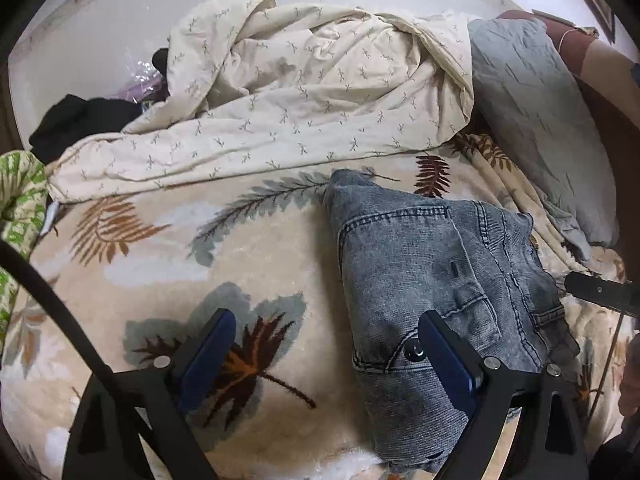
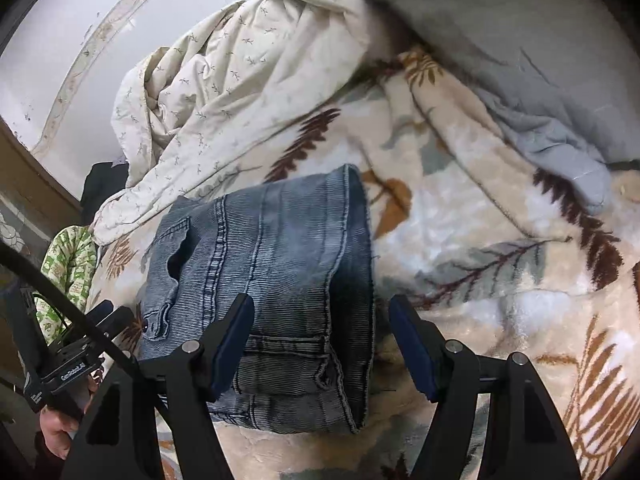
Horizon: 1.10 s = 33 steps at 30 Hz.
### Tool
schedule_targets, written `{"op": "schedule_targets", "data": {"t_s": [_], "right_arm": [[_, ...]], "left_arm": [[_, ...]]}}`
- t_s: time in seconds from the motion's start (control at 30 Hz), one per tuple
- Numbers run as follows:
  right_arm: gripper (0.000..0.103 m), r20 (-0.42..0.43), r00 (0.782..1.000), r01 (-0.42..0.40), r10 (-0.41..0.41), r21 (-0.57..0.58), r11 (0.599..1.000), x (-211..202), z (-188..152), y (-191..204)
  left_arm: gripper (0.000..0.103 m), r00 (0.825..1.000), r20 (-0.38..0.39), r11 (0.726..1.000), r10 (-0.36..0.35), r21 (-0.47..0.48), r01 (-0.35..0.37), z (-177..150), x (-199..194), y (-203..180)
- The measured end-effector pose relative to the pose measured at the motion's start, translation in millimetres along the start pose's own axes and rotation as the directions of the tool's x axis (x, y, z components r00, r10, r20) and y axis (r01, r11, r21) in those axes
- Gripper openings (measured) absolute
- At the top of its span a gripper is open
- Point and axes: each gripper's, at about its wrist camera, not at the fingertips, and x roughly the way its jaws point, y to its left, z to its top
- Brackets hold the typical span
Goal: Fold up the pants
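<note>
Grey-blue denim pants (image 1: 432,264) lie folded into a compact bundle on the leaf-patterned blanket (image 1: 200,264). My left gripper (image 1: 328,352) hovers open at the bundle's left edge. Its right finger (image 1: 444,352) is over the denim near a rivet, and only blanket shows between the pads. In the right wrist view the pants (image 2: 272,272) fill the middle. My right gripper (image 2: 322,346) is open above their near right edge, with the folded edge beneath the gap and neither pad pressing on it. The left gripper (image 2: 80,340) shows at lower left, held by a hand (image 2: 60,432).
A rumpled cream duvet (image 1: 300,92) with small sprigs lies behind the pants, against a white wall. A grey pillow (image 1: 536,120) is at the right. Black clothing (image 1: 80,120) and a green patterned cloth (image 1: 20,200) sit at the left edge.
</note>
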Motion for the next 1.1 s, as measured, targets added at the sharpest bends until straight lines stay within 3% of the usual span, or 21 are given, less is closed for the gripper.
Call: {"op": "schedule_targets", "data": {"t_s": [0.2,0.53,1.1], "right_arm": [[0.071,0.010,1.000,-0.014,0.014,-0.016,1.000,-2.6,-1.0,4.9],[0.071,0.019,1.000,-0.022,0.022,-0.009,1.000,-0.8,-1.4,3.9],[0.071,-0.023,0.999,-0.038,0.038,0.018,0.999,18.5,-3.3,-6.4]], "left_arm": [[0.094,0.999,0.033,0.998,0.042,0.053,-0.043,2.6,-7.0,-9.5],[0.095,0.998,0.053,0.997,0.045,0.058,-0.049,3.8,-15.7,-9.8],[0.095,1.000,-0.009,0.999,0.024,0.034,-0.024,-1.3,3.6,-7.2]]}}
